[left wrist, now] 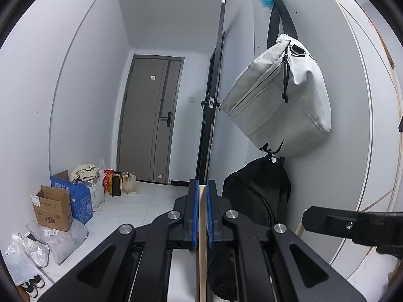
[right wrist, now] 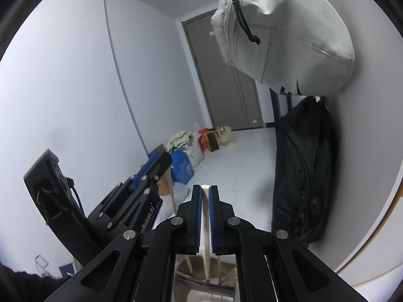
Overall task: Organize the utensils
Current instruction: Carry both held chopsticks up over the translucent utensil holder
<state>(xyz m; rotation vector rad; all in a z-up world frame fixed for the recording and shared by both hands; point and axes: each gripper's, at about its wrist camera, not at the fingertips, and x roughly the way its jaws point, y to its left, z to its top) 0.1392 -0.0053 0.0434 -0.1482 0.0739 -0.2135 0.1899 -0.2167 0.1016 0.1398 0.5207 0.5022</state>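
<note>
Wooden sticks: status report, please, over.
Left gripper shut on pale wooden stick. Right gripper shut on second pale wooden stick, above grey holder with more sticks. Nothing blocking.

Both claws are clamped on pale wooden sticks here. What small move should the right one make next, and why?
Probably lower the right claw a little. It is shut on a wooden stick whose lower end points into the grey container, where other sticks already stand. The left claw is also shut on its own stick.
</note>
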